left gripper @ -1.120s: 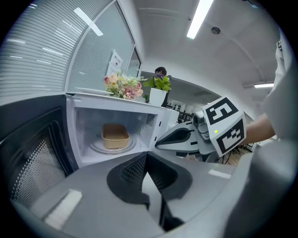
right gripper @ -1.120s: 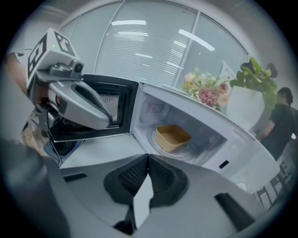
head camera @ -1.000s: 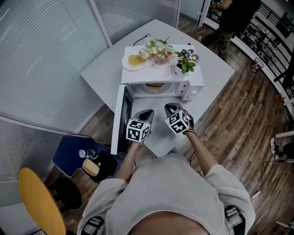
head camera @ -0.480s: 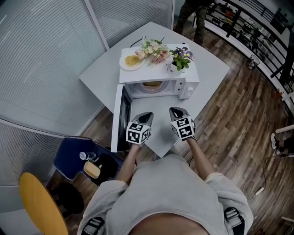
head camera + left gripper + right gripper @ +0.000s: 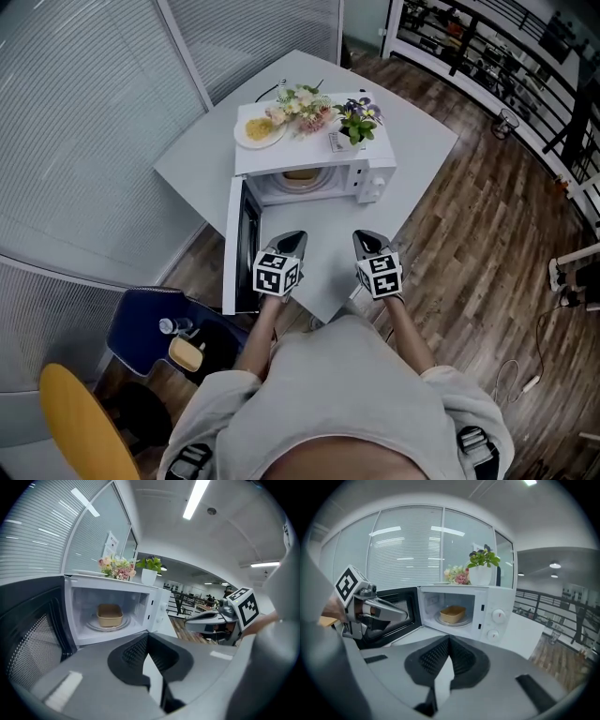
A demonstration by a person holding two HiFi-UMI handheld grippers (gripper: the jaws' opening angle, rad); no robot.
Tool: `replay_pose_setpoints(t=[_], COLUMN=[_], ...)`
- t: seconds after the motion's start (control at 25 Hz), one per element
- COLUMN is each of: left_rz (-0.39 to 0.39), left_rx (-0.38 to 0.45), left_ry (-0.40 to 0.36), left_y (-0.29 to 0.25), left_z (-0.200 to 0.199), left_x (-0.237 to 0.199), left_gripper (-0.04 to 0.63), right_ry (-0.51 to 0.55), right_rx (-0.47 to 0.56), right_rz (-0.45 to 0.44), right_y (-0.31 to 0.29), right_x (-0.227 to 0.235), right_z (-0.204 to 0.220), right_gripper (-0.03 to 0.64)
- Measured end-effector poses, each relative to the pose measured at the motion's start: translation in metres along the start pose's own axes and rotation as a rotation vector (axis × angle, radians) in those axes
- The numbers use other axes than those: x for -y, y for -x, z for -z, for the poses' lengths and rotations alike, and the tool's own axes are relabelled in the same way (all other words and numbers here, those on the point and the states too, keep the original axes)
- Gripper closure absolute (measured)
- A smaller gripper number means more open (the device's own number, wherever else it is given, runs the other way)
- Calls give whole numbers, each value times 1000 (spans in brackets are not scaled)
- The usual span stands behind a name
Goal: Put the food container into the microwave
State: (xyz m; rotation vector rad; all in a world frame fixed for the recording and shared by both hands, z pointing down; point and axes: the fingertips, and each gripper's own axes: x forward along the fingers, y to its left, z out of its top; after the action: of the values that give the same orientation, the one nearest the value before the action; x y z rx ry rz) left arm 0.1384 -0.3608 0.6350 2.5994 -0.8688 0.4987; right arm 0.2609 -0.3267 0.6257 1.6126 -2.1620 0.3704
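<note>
The tan food container [image 5: 109, 615] sits on the glass turntable inside the open white microwave [image 5: 375, 173]; the head view shows only its edge [image 5: 300, 174], the right gripper view all of it [image 5: 452, 613]. The microwave door [image 5: 246, 246] is swung wide open to the left. My left gripper [image 5: 291, 242] hovers over the table in front of the door, shut and empty [image 5: 147, 641]. My right gripper [image 5: 367, 241] is level with it to the right, also shut with nothing in it [image 5: 449, 644]. Both are well short of the oven's opening.
On top of the microwave are a plate of yellow food [image 5: 259, 129], a bouquet [image 5: 298, 101] and a potted plant [image 5: 356, 117]. The white table [image 5: 422, 141] ends just in front of me. A blue chair [image 5: 150, 319] and a yellow chair [image 5: 75, 412] stand at the left.
Both grippers have drawn back a little from the microwave, and the right one has shifted rightward. The person at the back is out of view.
</note>
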Motion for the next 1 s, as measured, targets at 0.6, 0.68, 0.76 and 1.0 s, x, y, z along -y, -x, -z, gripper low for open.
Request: replay_pose_setpoints(t=[0.6,0.68,0.76,1.0], left_rz=[22,24,26,28], left_rx=[-10,-9,-10,-9], left_ry=[4,6,7,9], left_y=[-7,-6,-5,-6], left_z=[5,5,6,5], left_x=[7,9,9,8], left_gripper=[584,584,584,584], right_ry=[-41,-38,-35,-19], right_rx=[9,8,4,-1], right_rz=[64,64,63,57], right_y=[23,23,23,20], right_x=[17,16,15,14], right_z=[14,13,14,12], right_gripper=[603,603,603,603])
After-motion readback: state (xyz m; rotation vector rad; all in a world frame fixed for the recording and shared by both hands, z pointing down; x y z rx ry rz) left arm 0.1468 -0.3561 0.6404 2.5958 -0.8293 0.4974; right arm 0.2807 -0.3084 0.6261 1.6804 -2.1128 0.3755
